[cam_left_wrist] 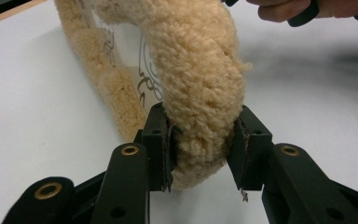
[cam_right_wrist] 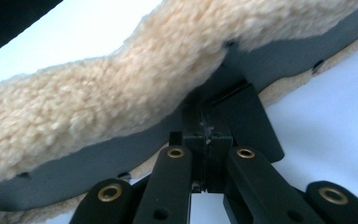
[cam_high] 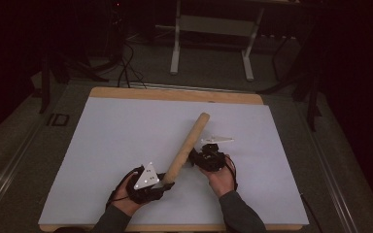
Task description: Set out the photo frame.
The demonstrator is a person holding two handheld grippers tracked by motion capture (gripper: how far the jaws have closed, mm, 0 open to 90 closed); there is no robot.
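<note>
High view: I see the fluffy roll [cam_high: 187,145] lying slanted on the white table [cam_high: 107,145], between my left gripper [cam_high: 162,184] and right gripper [cam_high: 194,156].
Left gripper view: my pads [cam_left_wrist: 168,149] squeeze the roll's near end.
Right gripper view: jaws pinched together on the roll's dark edge [cam_right_wrist: 168,140].

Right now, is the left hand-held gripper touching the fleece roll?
Touching. In the left gripper view, both pads of the left hand-held gripper press into the fleece roll.
</note>
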